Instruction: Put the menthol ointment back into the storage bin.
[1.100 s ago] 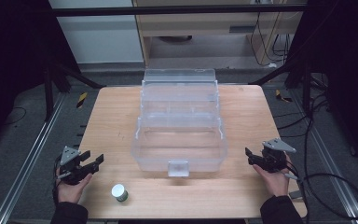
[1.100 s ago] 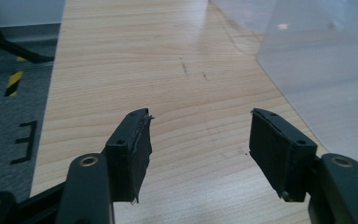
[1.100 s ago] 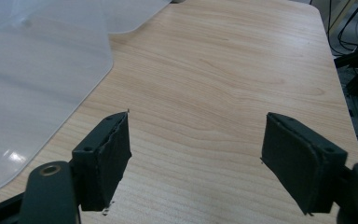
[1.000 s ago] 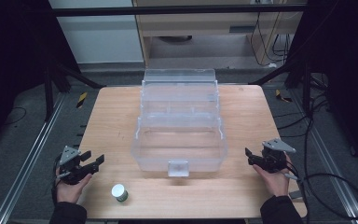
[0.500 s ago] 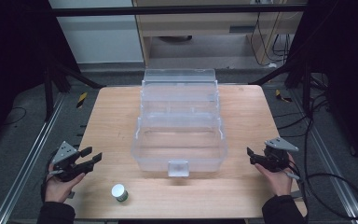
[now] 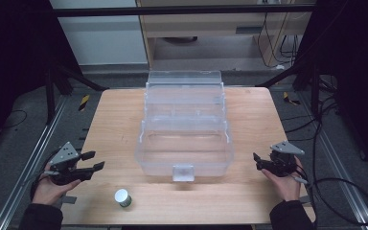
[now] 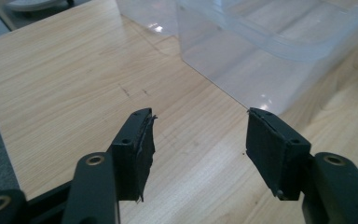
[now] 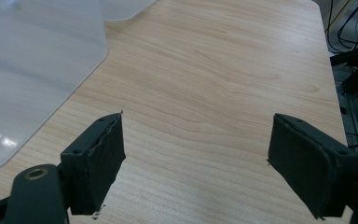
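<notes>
A clear plastic tiered box (image 6: pixel 184 139) stands open in the middle of the wooden table (image 6: pixel 120 120). A small white-capped jar (image 6: pixel 122 197) stands near the front edge, left of the box's latch. My left gripper (image 6: pixel 97 160) hovers at the table's left front, pointing toward the box, with the jar to its right. Its jaws have just been opening and nothing is between them (image 7: pixel 200 121). My right gripper (image 6: pixel 256 161) rests at the right front, open and holding nothing (image 8: pixel 198 126). The box wall (image 7: pixel 242 70) lies ahead of the left jaws.
A metal frame and rails border the table on both sides. Cables (image 6: pixel 335 182) trail on the floor at the right. A cabinet (image 6: pixel 220 24) stands behind the table. Bare wood lies on either side of the box.
My left gripper has lifted slightly and shifted toward the table's left edge. The right gripper, the box and the jar have stayed put.
</notes>
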The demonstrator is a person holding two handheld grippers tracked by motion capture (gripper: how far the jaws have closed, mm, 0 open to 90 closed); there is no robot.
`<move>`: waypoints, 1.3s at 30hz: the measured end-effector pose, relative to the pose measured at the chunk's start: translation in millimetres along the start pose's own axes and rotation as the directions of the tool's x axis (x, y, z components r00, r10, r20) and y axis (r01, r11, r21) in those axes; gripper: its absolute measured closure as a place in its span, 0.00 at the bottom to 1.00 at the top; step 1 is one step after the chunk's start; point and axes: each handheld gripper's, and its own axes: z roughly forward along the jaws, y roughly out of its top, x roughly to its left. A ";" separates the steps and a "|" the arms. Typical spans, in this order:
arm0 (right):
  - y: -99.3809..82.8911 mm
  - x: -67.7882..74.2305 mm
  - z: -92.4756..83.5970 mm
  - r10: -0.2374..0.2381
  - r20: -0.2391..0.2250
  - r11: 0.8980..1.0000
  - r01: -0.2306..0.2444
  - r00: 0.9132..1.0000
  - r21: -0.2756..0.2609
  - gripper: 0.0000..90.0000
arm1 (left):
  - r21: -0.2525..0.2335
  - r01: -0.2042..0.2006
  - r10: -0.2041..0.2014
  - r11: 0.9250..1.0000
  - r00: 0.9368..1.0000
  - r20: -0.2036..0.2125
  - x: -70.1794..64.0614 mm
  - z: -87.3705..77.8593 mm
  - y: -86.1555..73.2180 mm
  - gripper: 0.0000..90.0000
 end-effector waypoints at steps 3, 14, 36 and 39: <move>-0.3 0.3 0.2 -0.008 0.001 1.000 0.008 1.000 -0.002 0.20 | 0.023 -0.030 0.030 0.999 0.999 0.020 -1.1 -2.1 2.5 0.43; -1.3 1.3 2.5 -0.026 0.000 1.000 0.026 1.000 0.015 0.20 | 0.092 -0.171 0.160 0.981 0.980 0.117 -8.2 -15.4 22.4 0.37; -3.8 -0.3 3.8 -0.022 -0.008 0.999 0.023 1.000 0.043 0.19 | 0.238 -0.379 0.298 0.894 0.901 0.315 -41.3 -9.2 40.8 0.32; -3.8 -0.4 3.8 -0.024 -0.009 0.999 0.024 1.000 0.046 0.19 | 0.248 -0.399 0.311 0.883 0.892 0.328 -44.2 -7.0 41.8 0.32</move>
